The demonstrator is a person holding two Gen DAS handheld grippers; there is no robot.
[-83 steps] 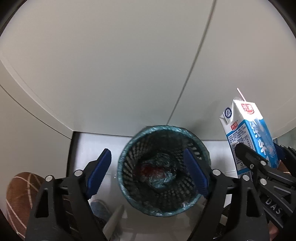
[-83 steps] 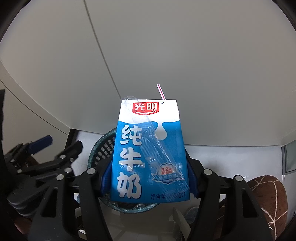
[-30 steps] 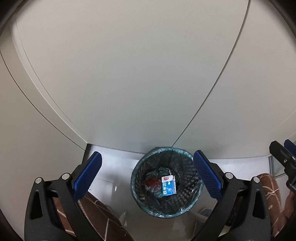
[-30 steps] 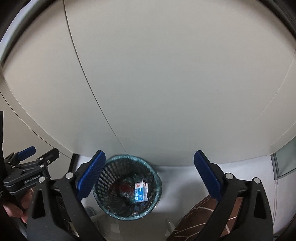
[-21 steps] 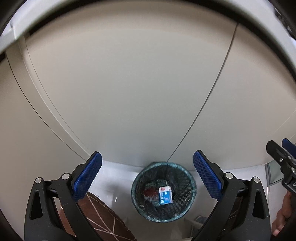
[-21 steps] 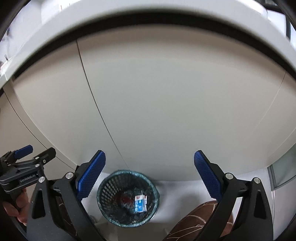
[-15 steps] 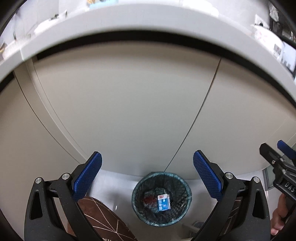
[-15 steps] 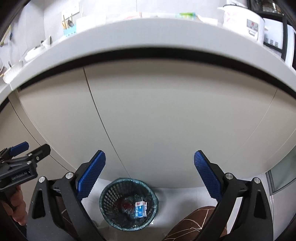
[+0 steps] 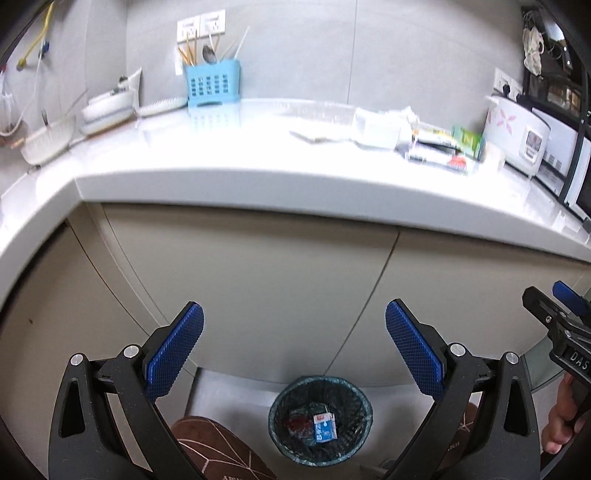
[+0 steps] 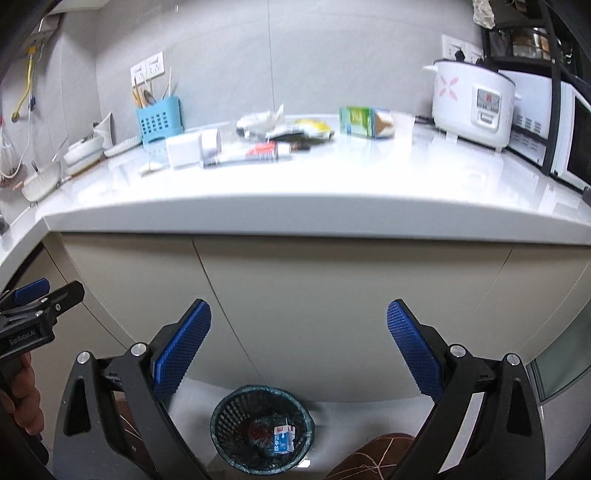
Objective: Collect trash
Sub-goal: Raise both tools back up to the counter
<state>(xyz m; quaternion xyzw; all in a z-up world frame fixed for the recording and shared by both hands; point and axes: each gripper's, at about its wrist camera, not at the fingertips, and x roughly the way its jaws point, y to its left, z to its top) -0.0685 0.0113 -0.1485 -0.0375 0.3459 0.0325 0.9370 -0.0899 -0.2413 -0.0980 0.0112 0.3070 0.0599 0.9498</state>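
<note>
left gripper (image 9: 294, 323): jaws spread wide, nothing between the two blue pads, held up in front of the cabinet doors
right gripper (image 10: 299, 322): same deal, wide apart and empty, also up at cabinet height
trash bin (image 10: 221, 413): one dark mesh basket with a greenish liner, on the floor at the foot of the cabinets, well below both grippers
milk carton (image 10: 283, 438): one blue-and-white carton, lying inside the bin next to some crumpled dark stuff with a red bit
countertop (image 10: 332, 199): white, runs across both views, trash pile sits toward the back
tube (image 10: 245, 155): one, red and white, lying flat
green carton (image 10: 364, 122): one, on its side near the rice cooker
white box (image 10: 183, 150): one, just left of the tube
wrappers (image 10: 284, 127): a crumpled heap behind the tube, can't count them cleanly
utensil holder (image 10: 159, 120): one, light blue, sticks poking out
rice cooker (image 10: 472, 103): one, white, pink flower print
wall sockets (image 9: 201, 27): two side by side above the holder
</note>
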